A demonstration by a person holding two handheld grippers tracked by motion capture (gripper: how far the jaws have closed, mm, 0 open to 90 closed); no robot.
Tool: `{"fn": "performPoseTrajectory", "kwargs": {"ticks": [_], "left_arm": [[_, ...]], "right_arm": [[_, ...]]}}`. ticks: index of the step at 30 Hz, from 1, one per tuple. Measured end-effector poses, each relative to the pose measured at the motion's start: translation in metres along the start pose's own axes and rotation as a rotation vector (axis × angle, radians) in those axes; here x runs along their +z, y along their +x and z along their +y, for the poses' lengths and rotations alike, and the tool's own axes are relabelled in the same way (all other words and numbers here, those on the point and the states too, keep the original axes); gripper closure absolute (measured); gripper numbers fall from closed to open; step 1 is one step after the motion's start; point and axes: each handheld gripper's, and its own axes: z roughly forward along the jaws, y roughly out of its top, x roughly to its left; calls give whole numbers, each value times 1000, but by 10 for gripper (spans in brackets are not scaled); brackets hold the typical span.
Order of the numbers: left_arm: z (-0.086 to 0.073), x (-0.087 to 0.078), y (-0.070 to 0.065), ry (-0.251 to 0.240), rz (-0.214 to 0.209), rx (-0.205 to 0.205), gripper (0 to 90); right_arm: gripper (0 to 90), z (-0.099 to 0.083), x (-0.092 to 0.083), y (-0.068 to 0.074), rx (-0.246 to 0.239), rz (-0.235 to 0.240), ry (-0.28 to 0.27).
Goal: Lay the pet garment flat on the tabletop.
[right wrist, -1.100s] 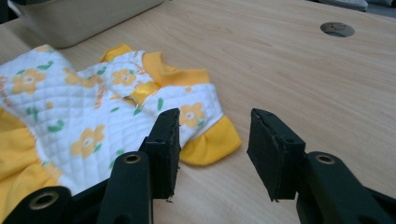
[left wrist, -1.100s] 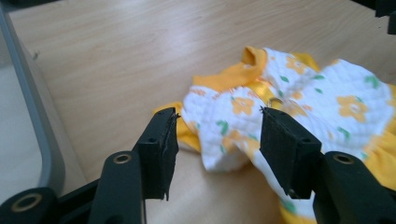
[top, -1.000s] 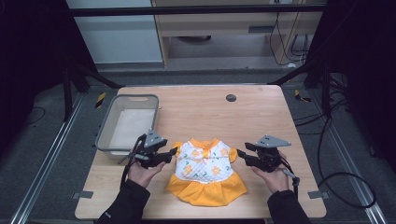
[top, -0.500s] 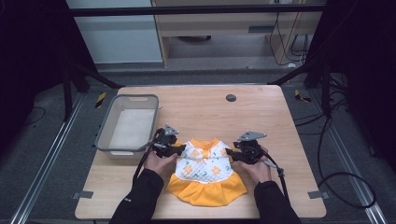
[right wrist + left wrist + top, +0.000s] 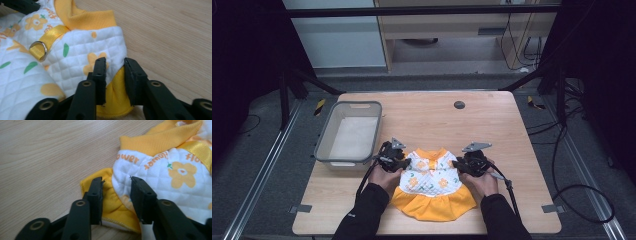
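A small white quilted dress [image 5: 432, 180] with orange flowers, yellow collar and yellow skirt lies flat near the table's front edge. My left gripper [image 5: 404, 162] is down at its left sleeve. In the left gripper view the jaws [image 5: 116, 180] straddle the yellow sleeve opening of the dress [image 5: 175, 170]; they have just been closing, with a gap still between them. My right gripper [image 5: 459, 164] is at the other sleeve. Its jaws [image 5: 115, 61] have also just been closing, with white and yellow cloth of the dress [image 5: 75, 57] between them. A hand holds each gripper.
A grey plastic tray [image 5: 324, 142] stands at the table's left, just behind my left gripper. A small black round cap [image 5: 459, 105] sits in the tabletop toward the back. A yellow ribbon with a metal ring [image 5: 40, 48] lies on the dress's chest.
Both hands came inward and down from beside the dress onto its two sleeves. Both pairs of jaws now stand narrower, around the sleeve cloth.
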Motion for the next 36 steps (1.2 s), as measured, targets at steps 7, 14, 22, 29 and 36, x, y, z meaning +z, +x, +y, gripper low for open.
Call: {"fn": "performPoseTrajectory", "kwargs": {"ticks": [7,14,22,29,36], "left_arm": [[3,-3,-6,-6,15,-2,816],[22,-41,-12,-150,15,30,822],[71,-72,-13,-292,113,89,821],[95,-49,2,-326,186,-12,618],[80,-62,3,-323,174,-30,539]], "right_arm": [[838,1,-8,2,11,0,-24],[840,20,-38,9,-34,-7,-159],[837,53,-64,5,-61,-134,-358],[711,76,-50,-14,-30,-274,-369],[691,68,-59,-15,-50,-239,-345]]}}
